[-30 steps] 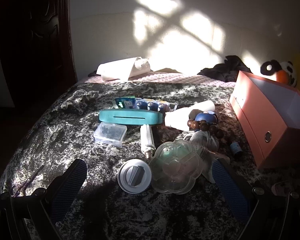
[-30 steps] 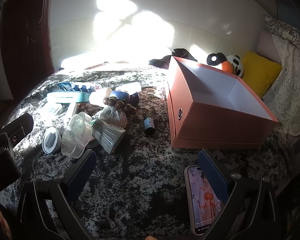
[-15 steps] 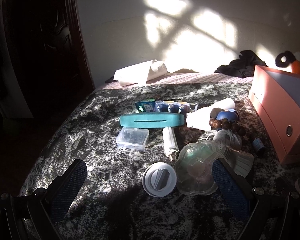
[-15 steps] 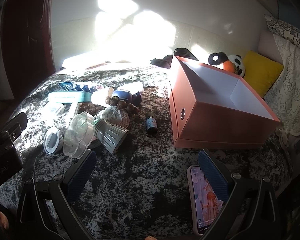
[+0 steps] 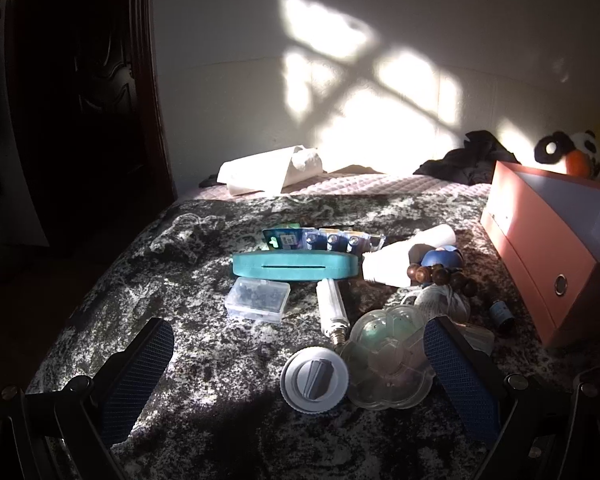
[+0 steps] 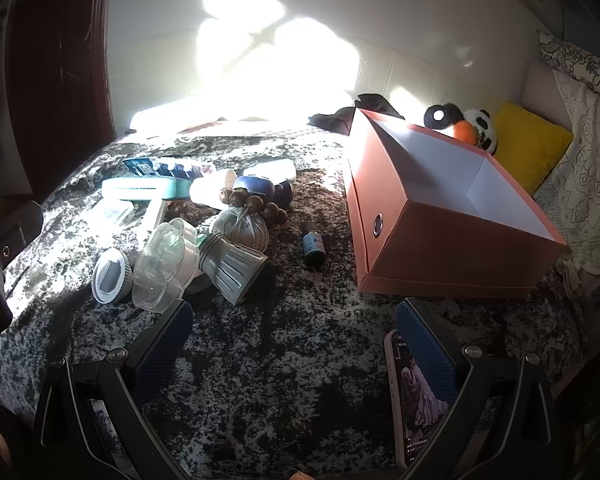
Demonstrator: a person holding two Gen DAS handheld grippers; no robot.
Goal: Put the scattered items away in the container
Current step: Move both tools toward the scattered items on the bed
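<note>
Showing the outset: the salmon-pink open cardboard box (image 6: 440, 216) is sitting empty on the dark mottled bedspread (image 6: 260, 360), while the clutter (white ribbed dial cap (image 5: 314, 375), clear flower-shaped plastic case (image 5: 388, 360), small dark glass bottle (image 6: 313, 245)) is lying beside it. The left gripper (image 5: 300, 376) and right gripper (image 6: 292, 356) are hovering with fingers apart, holding nothing.

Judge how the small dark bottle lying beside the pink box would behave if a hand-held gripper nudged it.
The small dark bottle lies on its side, so it would probably roll. The crinkled bedspread may slow it. It looks like glass, so likely stiff, perhaps slippery.
</note>
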